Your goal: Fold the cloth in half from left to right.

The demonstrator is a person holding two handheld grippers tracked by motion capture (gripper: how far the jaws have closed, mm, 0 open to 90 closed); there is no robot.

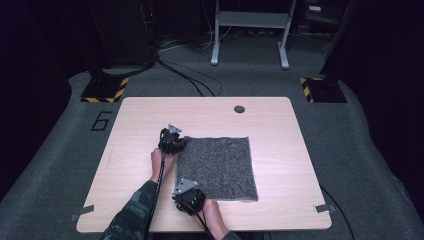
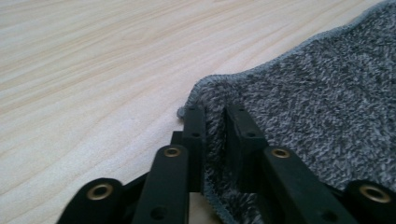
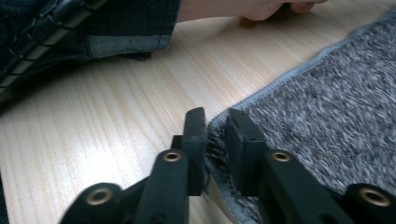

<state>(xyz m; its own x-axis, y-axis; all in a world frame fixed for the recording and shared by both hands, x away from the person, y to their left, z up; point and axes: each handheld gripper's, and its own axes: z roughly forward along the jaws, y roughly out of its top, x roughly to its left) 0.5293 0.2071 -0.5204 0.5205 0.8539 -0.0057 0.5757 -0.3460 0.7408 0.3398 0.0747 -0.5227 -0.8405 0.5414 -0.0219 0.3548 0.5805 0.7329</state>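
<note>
Pinching the grey cloth [image 1: 216, 166], soft, light and floppy, at its nine-o'clock edge corners: my left gripper [image 2: 215, 122] and right gripper [image 3: 217, 125] jaws both clamp its hem.

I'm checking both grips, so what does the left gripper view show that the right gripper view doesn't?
Left gripper view: the left gripper pinching a raised corner of the grey cloth. Right gripper view: the right gripper pinching the cloth's edge, plus a sleeve and a hand beyond. Both: black fingers shut on the cloth, on the wooden table.
</note>
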